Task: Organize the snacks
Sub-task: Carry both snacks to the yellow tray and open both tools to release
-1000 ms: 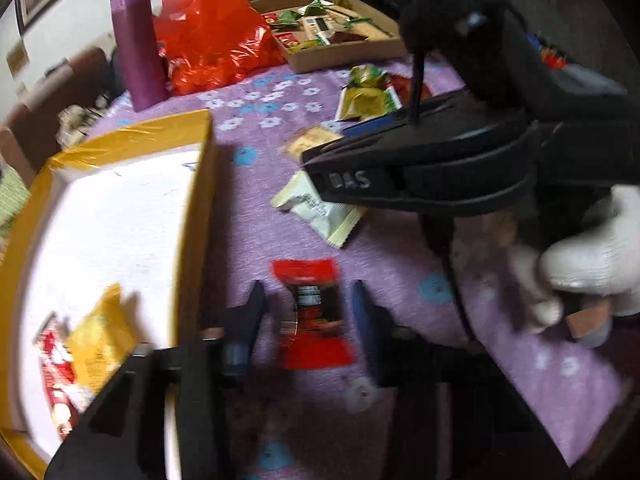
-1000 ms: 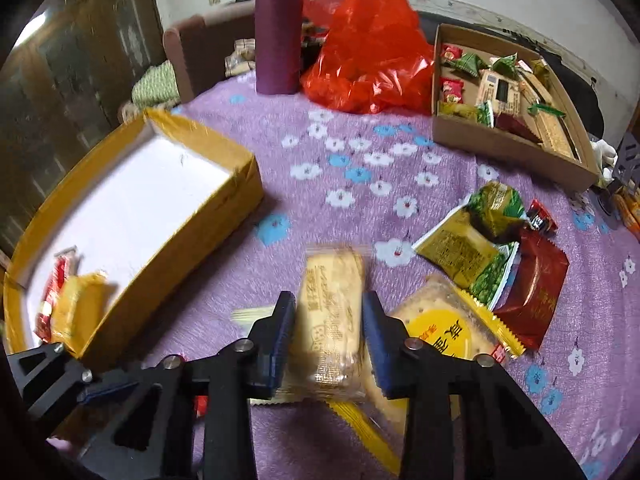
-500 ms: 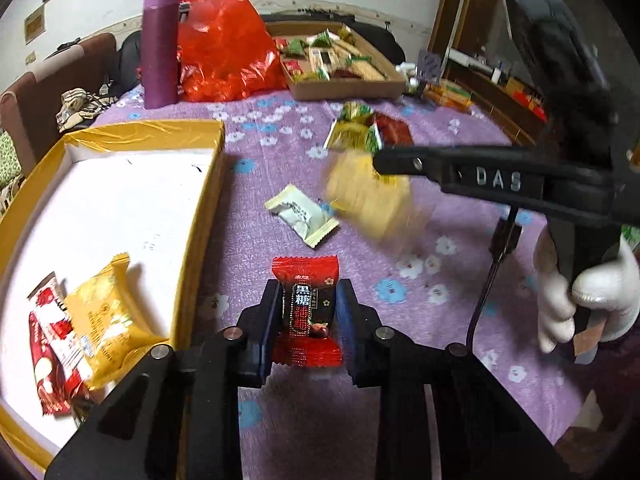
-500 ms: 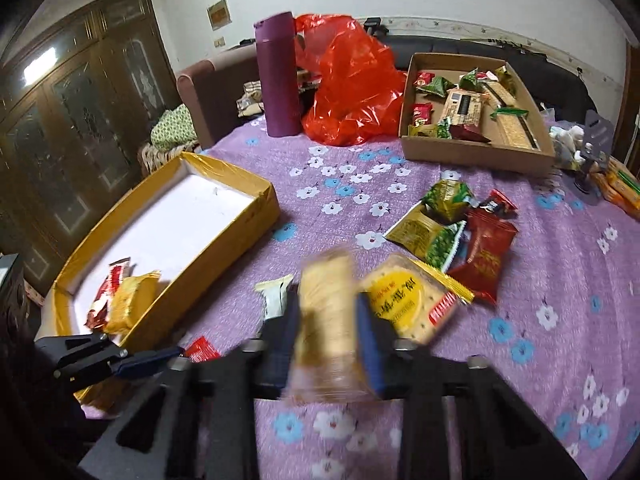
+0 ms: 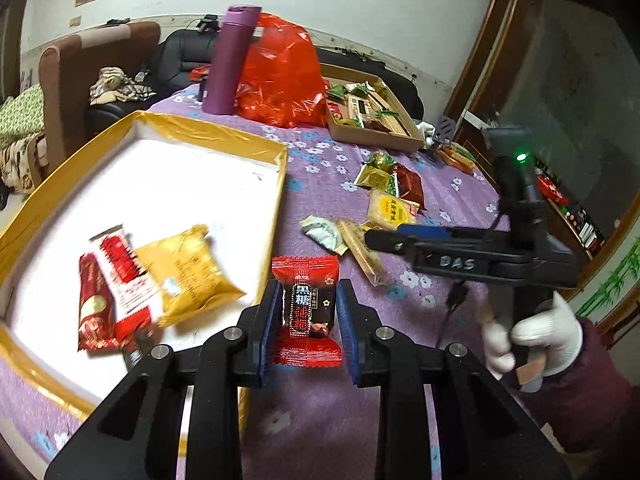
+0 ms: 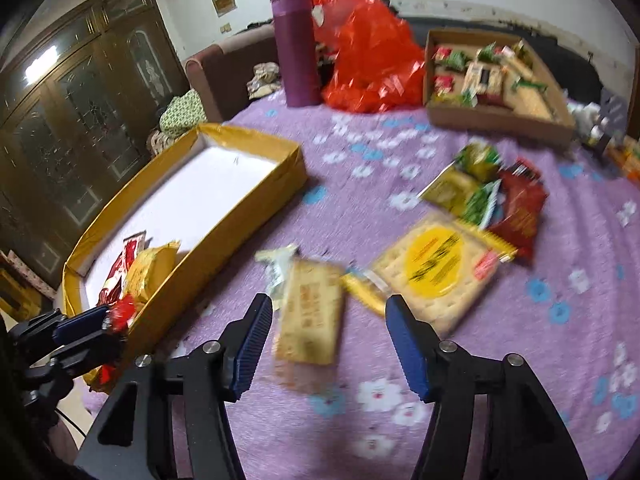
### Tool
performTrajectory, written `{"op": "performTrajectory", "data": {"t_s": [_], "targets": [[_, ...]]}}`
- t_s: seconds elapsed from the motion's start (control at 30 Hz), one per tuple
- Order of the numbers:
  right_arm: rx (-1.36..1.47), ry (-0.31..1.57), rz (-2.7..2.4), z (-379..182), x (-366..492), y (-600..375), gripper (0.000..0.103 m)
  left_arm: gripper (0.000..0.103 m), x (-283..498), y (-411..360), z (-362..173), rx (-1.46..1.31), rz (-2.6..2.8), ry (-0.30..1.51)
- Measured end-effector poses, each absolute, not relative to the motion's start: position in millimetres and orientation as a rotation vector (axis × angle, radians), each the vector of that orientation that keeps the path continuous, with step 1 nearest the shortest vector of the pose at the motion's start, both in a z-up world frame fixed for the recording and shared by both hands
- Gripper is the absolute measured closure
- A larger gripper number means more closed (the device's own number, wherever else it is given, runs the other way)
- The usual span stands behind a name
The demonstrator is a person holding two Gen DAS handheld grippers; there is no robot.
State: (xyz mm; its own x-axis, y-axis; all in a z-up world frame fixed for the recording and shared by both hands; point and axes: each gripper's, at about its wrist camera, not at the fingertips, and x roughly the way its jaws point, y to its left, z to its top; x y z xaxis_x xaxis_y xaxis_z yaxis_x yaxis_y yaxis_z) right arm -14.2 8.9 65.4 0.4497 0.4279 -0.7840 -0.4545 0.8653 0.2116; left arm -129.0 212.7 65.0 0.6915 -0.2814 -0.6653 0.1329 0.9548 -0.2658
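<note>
My left gripper [image 5: 306, 312] is shut on a red and black candy packet [image 5: 306, 304], held above the purple cloth beside the yellow box [image 5: 208, 136]. The box holds a yellow snack bag [image 5: 188, 268] and red wrappers [image 5: 112, 280]. My right gripper [image 6: 328, 340] is open, and a tan biscuit packet [image 6: 312, 316] lies blurred between its fingers, not gripped. From the left wrist view the right gripper [image 5: 380, 240] shows over that biscuit packet [image 5: 360, 254]. The left gripper [image 6: 80, 328] shows at the box's near corner [image 6: 160, 320].
Loose snacks lie on the cloth: a round yellow cracker pack [image 6: 440, 264], a small white packet [image 5: 324, 234], green and dark red packets [image 6: 492, 196]. A cardboard tray of snacks [image 6: 496, 116], a purple bottle [image 6: 296, 48] and a red plastic bag [image 6: 368, 56] stand at the back.
My right gripper has opened and let go of the tan biscuit packet, which now lies on the cloth. My left gripper closed on the red candy packet and lifted it.
</note>
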Motion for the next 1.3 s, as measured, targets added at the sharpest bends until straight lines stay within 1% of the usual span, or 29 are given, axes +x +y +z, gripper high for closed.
{"op": "performTrajectory", "data": {"t_s": [0.2,0.23,0.27,0.3,0.43,0.47,0.5,0.6,0.67,0.83,0.93,1.0,1.03,1.07,1.13,1.17,1.23,1.27,1.3], "targets": [[-0.055,1.001,0.48,44.4,-8.9,33.6,0.042,0.078,-138.2,230.1,67.3,-0.235,-0.211,0.75],[-0.059,1.014,0.478,41.1,-7.5,35.3,0.047,0.078,-140.1,233.9,68.6,-0.238,-0.203,0.743],[-0.082,1.008,0.471,39.9,-8.8,35.9,0.067,0.078,-141.7,238.3,69.8,-0.241,-0.195,0.735],[-0.098,1.002,0.472,40.7,-10.2,35.3,0.07,0.078,-143.2,242.7,70.7,-0.244,-0.186,0.728],[-0.087,0.971,0.475,52.1,-20.9,23.4,0.073,0.078,-147.3,267.7,73.1,-0.284,-0.138,0.698],[-0.097,0.948,0.465,57.6,-24.9,21.1,0.085,0.078,-147.5,274.4,73.0,-0.292,-0.123,0.692],[-0.104,0.927,0.46,64.3,-29.0,19.7,0.094,0.078,-147.4,280.8,72.5,-0.3,-0.109,0.688],[-0.098,0.877,0.482,84.9,-37.1,20.1,0.094,0.078,-146.4,298.9,68.9,-0.325,-0.078,0.683],[-0.104,0.849,0.514,96.6,-41.8,28.2,0.101,0.078,-145.2,310.8,65.3,-0.348,-0.059,0.681],[-0.114,0.809,0.569,114.1,-47.2,50.5,0.101,0.078,-146.4,330.5,59.4,-0.374,-0.037,0.676],[-0.149,0.864,0.602,108.2,-40.5,60.9,0.098,0.078,-147.9,340.6,55.4,-0.402,-0.029,0.674],[-0.176,0.901,0.563,96.6,-35.8,61.7,0.073,0.078,-148.4,344.8,52.6,-0.412,-0.025,0.673],[-0.185,0.913,0.54,89.7,-34.9,60.2,0.049,0.078,-147.5,346.4,51.0,-0.413,-0.021,0.676],[-0.192,0.922,0.519,82.4,-35.6,59.5,0.04,0.078,-146.4,347.9,49.8,-0.412,-0.015,0.68],[-0.197,0.961,0.518,66.1,-38.0,61.4,0.04,0.078,-141.1,350.6,48.1,-0.41,-0.001,0.691],[-0.197,0.975,0.523,60.8,-38.3,62.0,0.043,0.078,-139.9,351.6,48.4,-0.408,0.004,0.694],[-0.222,1.008,0.51,47.6,-40.3,67.4,0.044,0.077,-136.2,352.1,50.3,-0.398,0.016,0.7],[-0.236,1.025,0.501,40.6,-41.4,70.1,0.05,0.077,-134.9,352.9,51.9,-0.394,0.024,0.7],[-0.247,1.015,0.493,39.0,-44.2,70.2,0.053,0.077,-134.3,354.4,53.0,-0.395,0.029,0.699]]}}
